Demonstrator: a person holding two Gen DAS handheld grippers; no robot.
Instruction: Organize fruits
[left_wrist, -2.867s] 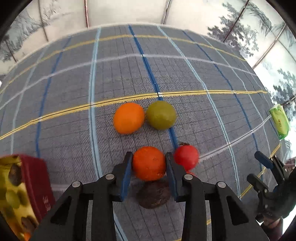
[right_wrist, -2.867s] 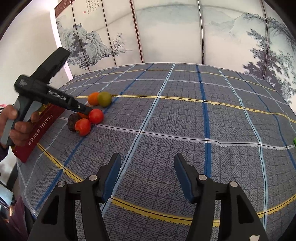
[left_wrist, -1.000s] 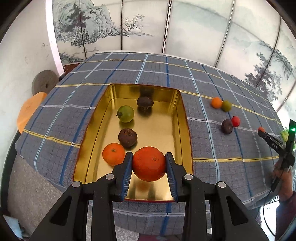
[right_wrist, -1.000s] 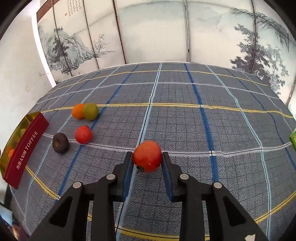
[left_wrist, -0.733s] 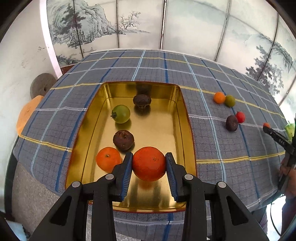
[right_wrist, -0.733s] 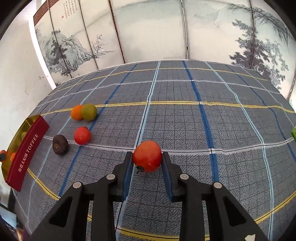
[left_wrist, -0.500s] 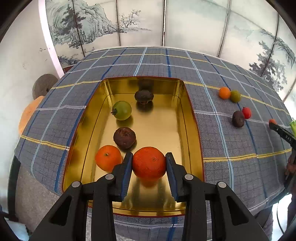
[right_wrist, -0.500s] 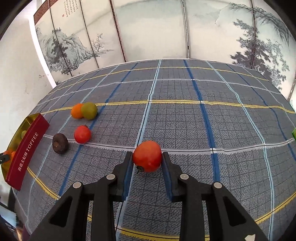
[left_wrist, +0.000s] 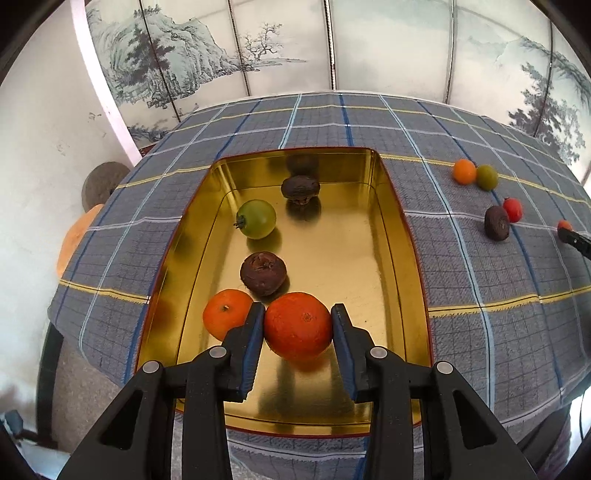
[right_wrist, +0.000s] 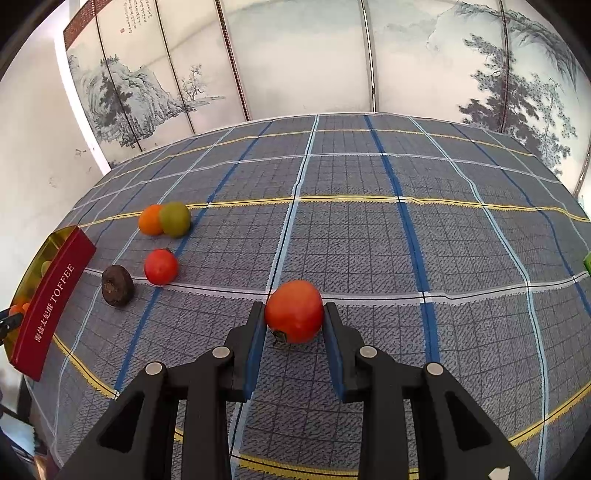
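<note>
My left gripper (left_wrist: 297, 330) is shut on a large orange (left_wrist: 297, 323), held low over the near end of the gold tin (left_wrist: 343, 240). In the tin lie a smaller orange (left_wrist: 225, 314), two dark fruits (left_wrist: 263, 273) (left_wrist: 300, 188) and a green tomato (left_wrist: 256, 218). The held orange hangs just right of the smaller one. My right gripper (right_wrist: 294, 321) is shut on a red tomato (right_wrist: 294, 311) above the checked cloth. On the cloth to its left lie an orange (right_wrist: 150, 219), a green fruit (right_wrist: 175, 219), a red tomato (right_wrist: 160, 266) and a dark fruit (right_wrist: 117, 285).
The tin's red outer side (right_wrist: 51, 299) reads TOFFEE and stands at the cloth's left edge in the right wrist view. A green packet (right_wrist: 587, 262) shows at the far right. A painted folding screen stands behind the table. The table edge runs just below the tin.
My left gripper has sunk toward the near end of the tin with the orange, and the tin looms larger. The right gripper and its tomato have not moved.
</note>
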